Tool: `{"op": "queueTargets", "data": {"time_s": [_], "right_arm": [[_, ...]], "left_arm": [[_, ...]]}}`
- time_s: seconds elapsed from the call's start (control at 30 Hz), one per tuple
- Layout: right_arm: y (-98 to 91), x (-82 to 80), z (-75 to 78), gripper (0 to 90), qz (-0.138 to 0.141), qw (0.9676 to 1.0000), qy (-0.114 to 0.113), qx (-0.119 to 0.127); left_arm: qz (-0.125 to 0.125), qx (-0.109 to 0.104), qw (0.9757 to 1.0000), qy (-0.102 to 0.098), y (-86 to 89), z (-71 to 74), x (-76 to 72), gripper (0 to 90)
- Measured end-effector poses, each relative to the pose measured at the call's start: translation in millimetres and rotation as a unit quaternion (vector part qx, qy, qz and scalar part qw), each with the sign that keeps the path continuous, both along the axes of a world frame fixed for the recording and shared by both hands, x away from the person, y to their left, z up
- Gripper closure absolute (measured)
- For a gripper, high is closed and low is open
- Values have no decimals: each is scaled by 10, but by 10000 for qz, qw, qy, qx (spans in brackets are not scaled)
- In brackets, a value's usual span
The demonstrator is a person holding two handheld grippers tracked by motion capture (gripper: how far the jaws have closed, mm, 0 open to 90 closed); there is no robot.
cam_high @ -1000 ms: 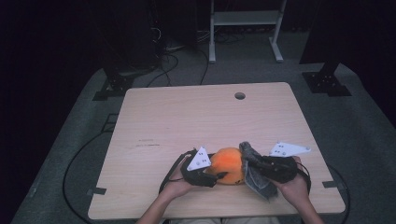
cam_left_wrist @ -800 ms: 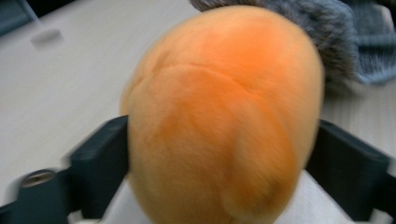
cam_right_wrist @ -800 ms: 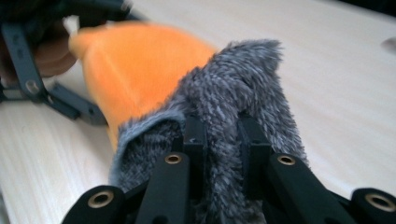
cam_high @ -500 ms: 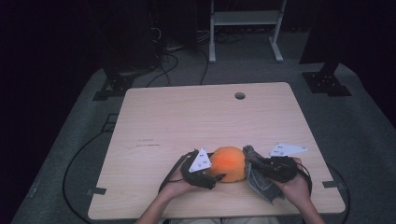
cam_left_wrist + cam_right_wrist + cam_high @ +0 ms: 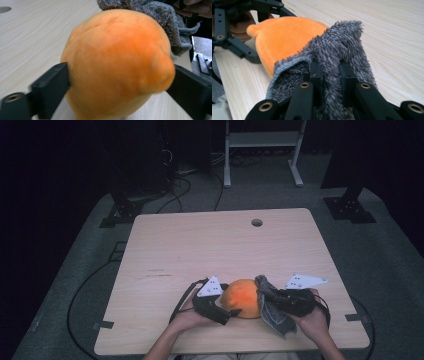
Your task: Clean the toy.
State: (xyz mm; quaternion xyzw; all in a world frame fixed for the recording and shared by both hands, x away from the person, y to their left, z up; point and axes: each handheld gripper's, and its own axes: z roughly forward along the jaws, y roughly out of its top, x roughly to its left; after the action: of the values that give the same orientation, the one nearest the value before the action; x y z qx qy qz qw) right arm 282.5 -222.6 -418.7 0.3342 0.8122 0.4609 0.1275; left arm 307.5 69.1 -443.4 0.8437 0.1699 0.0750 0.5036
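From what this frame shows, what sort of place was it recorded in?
Probably a lab or recording studio: a bare wooden table on grey carpet, dark surroundings, stand bases and loose cables on the floor behind.

orange plush ball (image 5: pixel 117 65) between opening jaws, grey cloth (image 5: pixel 160 17)

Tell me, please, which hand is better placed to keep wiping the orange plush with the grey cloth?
The right. Its tool is shut on the grey cloth, which lies against the orange plush. The left tool has just been opening around the plush, steadying it on the table.
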Motion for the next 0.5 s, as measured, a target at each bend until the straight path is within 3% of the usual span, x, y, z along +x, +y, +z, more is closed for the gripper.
{"op": "queueTargets", "data": {"time_s": [0.07,0.23,0.37,0.5], "right_arm": [[-18,2,-6,756,-9,10000,39,-17],[-23,-26,137,758,-33,9999,-128,-65],[194,-157,335,757,357,9983,-437,-175],[445,-241,365,756,526,9945,-731,-540]], "left_arm": [[4,18,9999,-106,-5,1,-20,202],[-152,250,9978,-598,-61,39,-99,275],[-329,414,9945,-902,-131,53,-163,286],[-325,516,9940,-908,-126,44,-179,274]]}}
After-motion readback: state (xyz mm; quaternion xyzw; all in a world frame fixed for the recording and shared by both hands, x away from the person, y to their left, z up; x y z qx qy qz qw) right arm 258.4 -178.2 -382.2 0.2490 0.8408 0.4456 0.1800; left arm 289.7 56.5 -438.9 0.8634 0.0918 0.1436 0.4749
